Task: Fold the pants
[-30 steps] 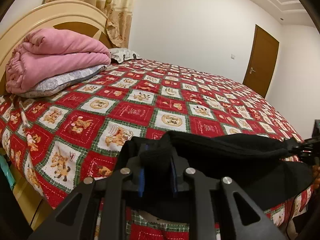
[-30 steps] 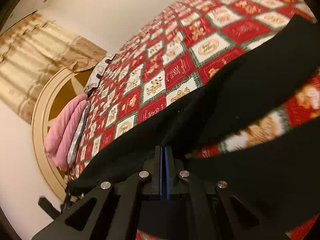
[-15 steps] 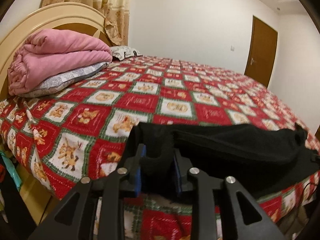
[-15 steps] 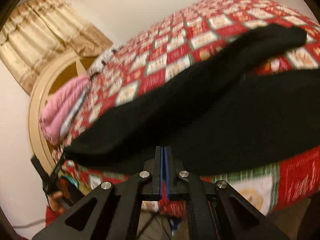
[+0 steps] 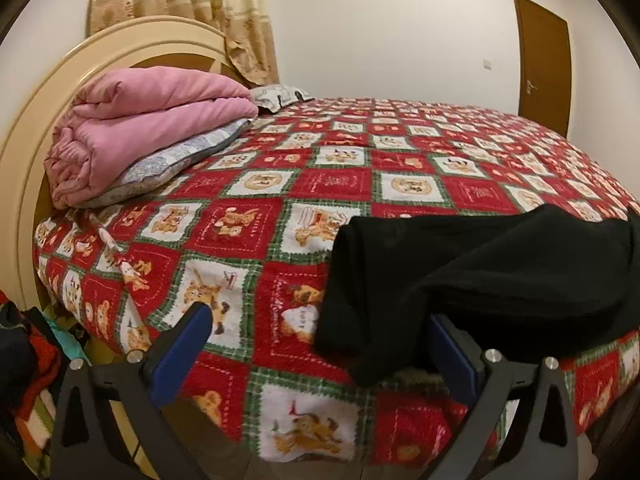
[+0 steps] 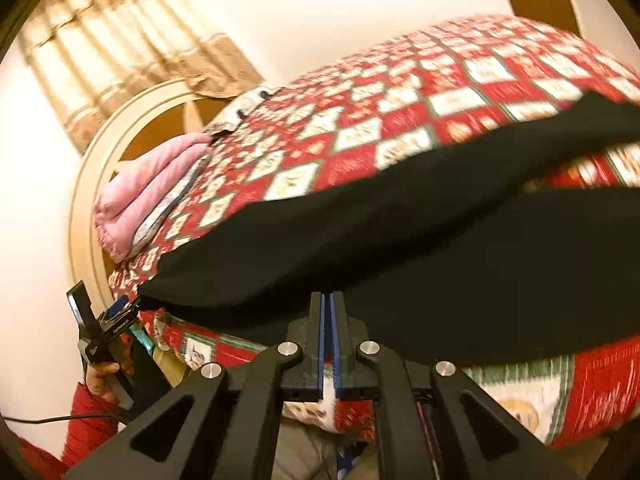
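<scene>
The black pants [image 5: 500,272] lie in a long band along the near edge of the bed [image 5: 280,184]. My left gripper [image 5: 316,314] is at their left end. Its jaws are opening and stand wide; the pants' corner hangs between the pads [image 5: 184,344] without being pressed and drapes over the right finger. In the right wrist view the pants [image 6: 400,260] fill the middle, and my right gripper [image 6: 328,300] is shut with its tips in their near hem. The left gripper [image 6: 120,306] shows there at the pants' far end, held by a hand [image 6: 108,368] in a red sleeve.
A folded pink quilt [image 5: 140,128] rests on a pillow [image 5: 168,168] against the cream headboard [image 5: 48,92]. A brown door [image 5: 544,60] is at the far right, a curtain [image 5: 192,4] behind the headboard. Clothes [image 5: 24,364] are heaped beside the bed at lower left.
The left jaws, shut on the pants' corner before, have spread wide and let it go. The pants, held stretched between both grippers, now lie on the bed. The right gripper has rolled and shifted.
</scene>
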